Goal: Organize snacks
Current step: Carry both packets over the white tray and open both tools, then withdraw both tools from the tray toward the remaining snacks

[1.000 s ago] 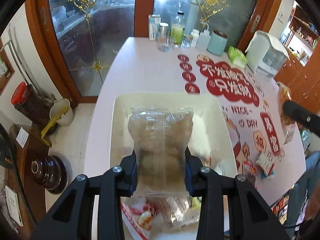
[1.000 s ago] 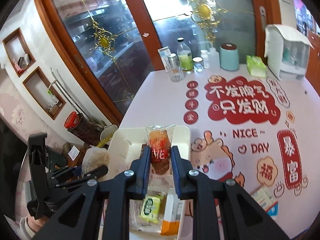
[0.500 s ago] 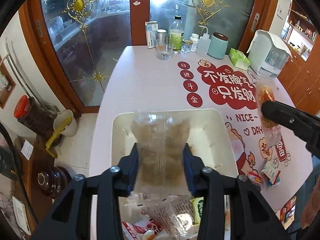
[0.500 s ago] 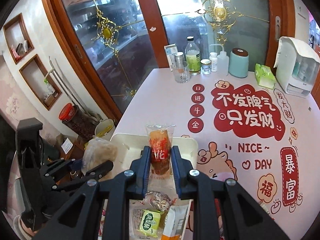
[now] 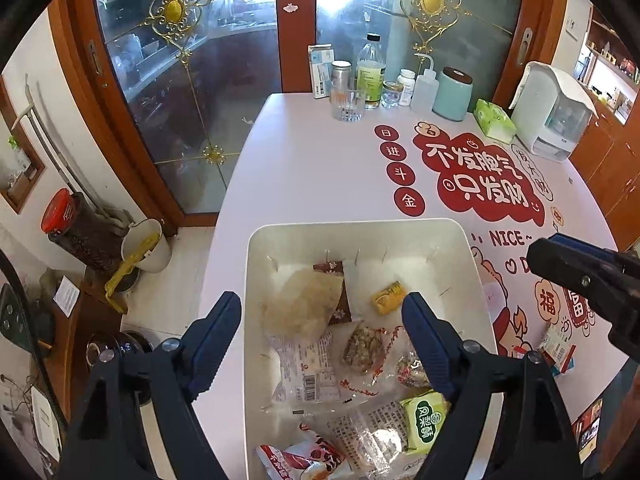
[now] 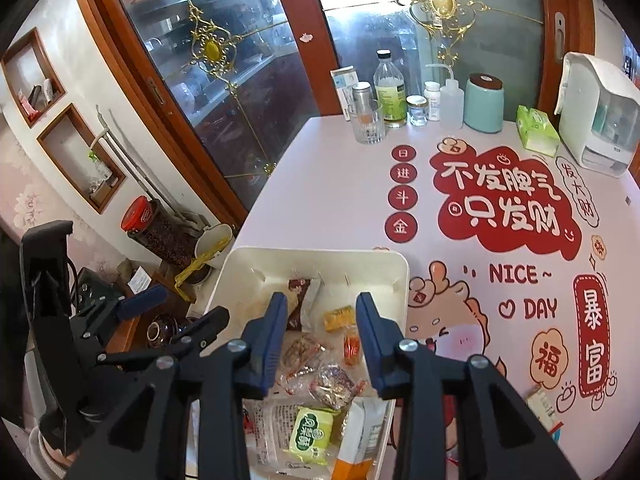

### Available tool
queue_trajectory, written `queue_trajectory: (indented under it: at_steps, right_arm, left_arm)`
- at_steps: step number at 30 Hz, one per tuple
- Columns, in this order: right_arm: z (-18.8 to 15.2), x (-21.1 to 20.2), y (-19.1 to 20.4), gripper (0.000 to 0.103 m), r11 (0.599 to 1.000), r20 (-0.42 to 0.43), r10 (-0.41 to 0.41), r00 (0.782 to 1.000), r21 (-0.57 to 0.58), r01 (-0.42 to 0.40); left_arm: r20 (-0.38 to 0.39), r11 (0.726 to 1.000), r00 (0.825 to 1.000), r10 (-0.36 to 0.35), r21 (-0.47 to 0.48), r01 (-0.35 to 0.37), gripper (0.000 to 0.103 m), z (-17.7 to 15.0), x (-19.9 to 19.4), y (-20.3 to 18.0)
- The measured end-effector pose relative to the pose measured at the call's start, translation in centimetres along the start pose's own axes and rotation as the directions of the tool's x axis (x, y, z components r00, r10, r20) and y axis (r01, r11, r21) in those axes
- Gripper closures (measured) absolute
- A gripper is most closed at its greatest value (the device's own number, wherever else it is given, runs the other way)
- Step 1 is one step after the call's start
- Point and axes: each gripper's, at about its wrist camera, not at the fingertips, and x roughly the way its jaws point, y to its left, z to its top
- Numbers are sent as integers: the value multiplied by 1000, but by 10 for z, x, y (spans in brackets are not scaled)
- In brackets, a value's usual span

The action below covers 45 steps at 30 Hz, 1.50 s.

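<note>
A white bin (image 5: pixel 352 225) on the pink table holds several snack packs. My left gripper (image 5: pixel 321 305) hangs over it with its jaws opening and nothing pressed between them. Below it, a clear pack of pale brown snack (image 5: pixel 300 310) lies loose in the bin. In the right wrist view, my right gripper (image 6: pixel 322 305) is also over the bin (image 6: pixel 320 254), jaws opening. A small orange-red pack (image 6: pixel 351 346) lies free in the bin beneath it. The left gripper (image 6: pixel 178 310) shows at the left of that view, and the right gripper (image 5: pixel 580 276) at the right of the left wrist view.
A green pack (image 5: pixel 426 420), a yellow pack (image 5: pixel 388 300) and other wrappers fill the bin. Loose packs (image 5: pixel 556 348) lie on the table to its right. A glass (image 5: pixel 347 102), bottles, a teal canister (image 5: pixel 453 94) and a white appliance (image 5: pixel 554 114) line the far edge.
Both grippers opened. The left one let go of the clear brown pack and the right one of the orange-red pack; both packs now lie in the bin.
</note>
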Motion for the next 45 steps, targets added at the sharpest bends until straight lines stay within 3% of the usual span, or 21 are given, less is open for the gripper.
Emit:
queue_trajectory:
  at_steps: [15,25,29,37,45]
  right_arm:
    - [-34,-11,-15,67,998,-22,-31,999,57,32]
    - [-91,-23,-43,67,989,-60,-91,994,107,97]
    - [-118,-34,-72,67,975,-75,-117,990,179,129]
    - [-167,-68,-144,67,934,-76,-178,981,301,193]
    - [-195,-68,-198,67,959,-105,-203,974,178,219]
  left_arm:
    - [-3,998,1000,-27,57,27,19,-12,-10,-18]
    - [-46,980,994,-96,169,103,18,-35,-8,-62]
    - [-66,956,987,-148,247,159,18,-42,-6,-98]
    - [-159,869,961,-226,412,272,17,-72,8,-188]
    - [-285,826,933,-221,455,334,17,-100,33,-253]
